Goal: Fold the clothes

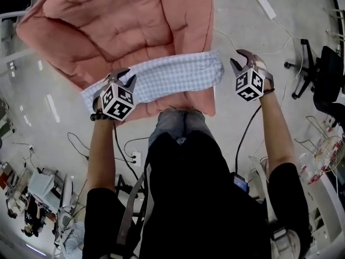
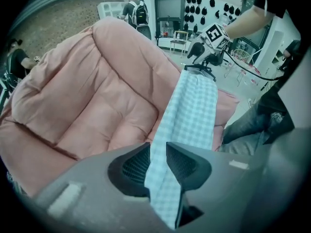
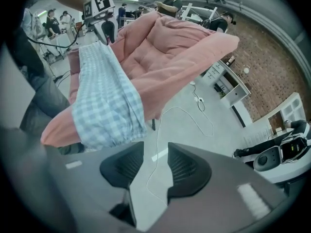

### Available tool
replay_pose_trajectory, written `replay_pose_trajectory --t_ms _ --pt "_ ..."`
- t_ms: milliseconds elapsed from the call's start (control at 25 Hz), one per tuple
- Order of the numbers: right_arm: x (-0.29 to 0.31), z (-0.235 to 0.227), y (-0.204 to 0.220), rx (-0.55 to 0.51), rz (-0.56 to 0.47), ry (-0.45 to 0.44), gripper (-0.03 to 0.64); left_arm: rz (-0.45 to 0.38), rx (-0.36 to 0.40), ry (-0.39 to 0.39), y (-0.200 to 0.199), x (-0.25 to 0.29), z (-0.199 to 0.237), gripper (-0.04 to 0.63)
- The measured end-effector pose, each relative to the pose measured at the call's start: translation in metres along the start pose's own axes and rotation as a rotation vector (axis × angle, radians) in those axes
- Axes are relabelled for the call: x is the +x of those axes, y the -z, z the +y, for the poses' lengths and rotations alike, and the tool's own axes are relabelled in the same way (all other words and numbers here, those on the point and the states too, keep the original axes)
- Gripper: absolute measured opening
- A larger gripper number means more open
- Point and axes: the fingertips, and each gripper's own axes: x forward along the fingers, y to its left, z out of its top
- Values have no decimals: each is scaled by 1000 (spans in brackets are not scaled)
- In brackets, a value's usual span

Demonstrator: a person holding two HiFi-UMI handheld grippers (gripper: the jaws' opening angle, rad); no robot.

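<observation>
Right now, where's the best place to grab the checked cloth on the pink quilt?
Take the checked cloth by its two short ends, from above on your side. It lies as a narrow strip along the pink quilt nearest you; the left gripper straddles one end with open jaws, the right gripper is open and empty beside the other.

The garment (image 1: 172, 77) lay across the near edge of the quilt (image 1: 124, 26), just before the person. The left hand-held gripper (image 1: 128, 75) stood at its left end, cloth between the parted jaws. The right hand-held gripper (image 1: 241, 60) hung just off its right end, over the floor (image 1: 242, 15), where a power strip (image 1: 266, 6) lay behind it.
</observation>
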Motion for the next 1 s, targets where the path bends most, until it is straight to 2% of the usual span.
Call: replay_pose_trajectory --t_ms 200,440,560,680,840,1000 --pt "-36 4 -18 43 -72 3 158 -25 -61 -64 -1 -28 -14 114" --pt "-89 20 -47 3 -135 -8 153 -101 -268 -109 10 -64 -43 114" --pt "-113 27 -61 -12 -152 -26 153 -121 -338 -107 15 -77 -60 113" --pt "-132 26 -90 -23 -176 -38 153 -147 -388 -118 16 -91 -62 112" --pt "-143 24 -140 -74 -227 -54 153 -225 -498 -163 13 -108 -50 114" --pt "-146 26 -180 -130 -280 -122 150 -240 -600 -195 7 -120 -50 118"
